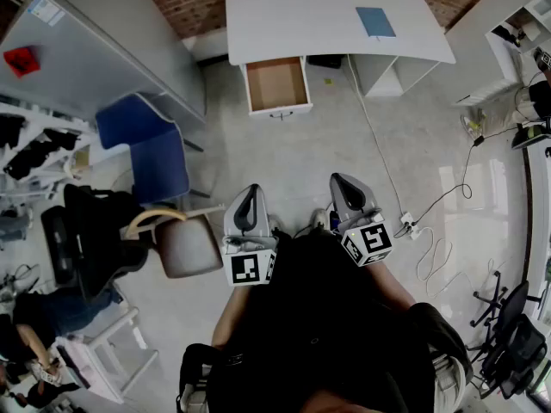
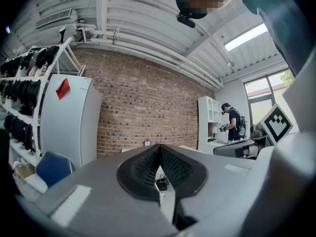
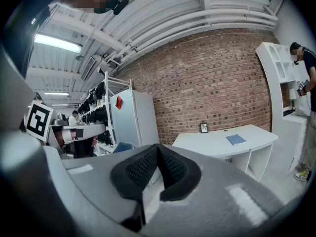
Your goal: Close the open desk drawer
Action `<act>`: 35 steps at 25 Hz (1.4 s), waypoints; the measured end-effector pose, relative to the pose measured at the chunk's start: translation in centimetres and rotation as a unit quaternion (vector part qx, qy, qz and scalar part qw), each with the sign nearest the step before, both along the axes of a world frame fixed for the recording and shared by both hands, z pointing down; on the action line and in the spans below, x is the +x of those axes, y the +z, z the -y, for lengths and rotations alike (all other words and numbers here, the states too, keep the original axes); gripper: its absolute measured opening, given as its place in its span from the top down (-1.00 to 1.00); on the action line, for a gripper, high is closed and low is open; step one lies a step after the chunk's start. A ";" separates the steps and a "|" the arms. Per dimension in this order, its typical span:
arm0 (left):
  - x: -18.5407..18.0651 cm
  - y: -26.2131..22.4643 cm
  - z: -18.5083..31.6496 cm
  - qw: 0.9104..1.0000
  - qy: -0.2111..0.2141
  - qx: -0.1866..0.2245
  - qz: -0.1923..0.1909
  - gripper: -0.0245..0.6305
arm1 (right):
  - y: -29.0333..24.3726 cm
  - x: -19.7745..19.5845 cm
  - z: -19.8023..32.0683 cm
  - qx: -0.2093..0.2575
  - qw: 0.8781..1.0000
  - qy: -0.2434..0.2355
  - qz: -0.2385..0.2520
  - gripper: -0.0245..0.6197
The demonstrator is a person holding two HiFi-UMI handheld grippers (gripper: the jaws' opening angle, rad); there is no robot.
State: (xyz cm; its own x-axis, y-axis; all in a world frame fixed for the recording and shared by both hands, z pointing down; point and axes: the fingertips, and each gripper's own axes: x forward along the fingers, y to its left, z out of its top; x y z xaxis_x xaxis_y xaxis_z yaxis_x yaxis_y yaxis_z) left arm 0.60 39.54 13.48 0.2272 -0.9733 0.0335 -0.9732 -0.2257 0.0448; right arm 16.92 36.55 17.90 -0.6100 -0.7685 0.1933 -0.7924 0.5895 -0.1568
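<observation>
**Item: drawer** [image 1: 277,84]. It is pulled well out of the left part of the white desk [image 1: 327,15], at the top centre of the head view. The wooden inside shows bare. The white front panel [image 1: 280,108] faces the person, with a small handle [image 1: 281,115] at its middle.

**Axis.** Judged from the head view, the slide line runs from the front panel straight back under the desktop, away from the person. A push along that line, square on the panel, should seat it.

**Bearing from the tools.** The drawer lies ahead of both grippers and well apart from them, with open floor [image 1: 301,157] between. Neither tool is within reach, so an approach comes first.

**Left gripper** [image 1: 247,189]. Its jaws are pressed together with nothing between them and it is held level. It sits almost in line with the drawer front and looks the nearer of the two, so it is the likelier pusher.

**Right gripper** [image 1: 341,180]. Its jaws are likewise pressed together and empty, tipped slightly down. It is offset to the right of the drawer, more in line with the desk's open knee space.

**Surroundings.**
- A blue notebook [image 1: 376,21] lies on the desktop to the right of the drawer.
- A cable [image 1: 372,136] trails across the floor right of the approach path.
- A blue chair [image 1: 151,140] stands to the left, clear of the path.
</observation>
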 end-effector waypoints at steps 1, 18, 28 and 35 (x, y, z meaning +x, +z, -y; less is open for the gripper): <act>0.0 0.1 0.0 1.000 0.000 0.000 0.001 0.89 | 0.0 0.1 0.0 0.000 1.000 0.000 -0.001 0.92; -1.9 0.6 0.1 1.000 -0.004 -0.004 -0.022 0.89 | 0.1 -1.1 0.0 -0.003 1.000 -0.005 0.011 0.91; -5.0 0.8 -0.1 0.999 0.007 -0.005 -0.032 0.89 | 0.2 -3.6 -0.1 -0.006 1.000 0.018 0.012 0.91; -7.9 1.3 -0.6 0.999 0.020 -0.003 -0.035 0.89 | 0.5 -6.3 -0.6 0.000 0.999 0.036 0.008 0.91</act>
State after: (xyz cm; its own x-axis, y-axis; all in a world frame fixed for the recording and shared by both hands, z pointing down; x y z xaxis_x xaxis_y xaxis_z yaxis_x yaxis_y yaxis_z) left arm -7.35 40.13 14.75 0.2671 -0.9634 0.0221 -0.9581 -0.2630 0.1136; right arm 10.65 37.16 18.40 -0.5564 -0.8102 0.1840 -0.8299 0.5313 -0.1700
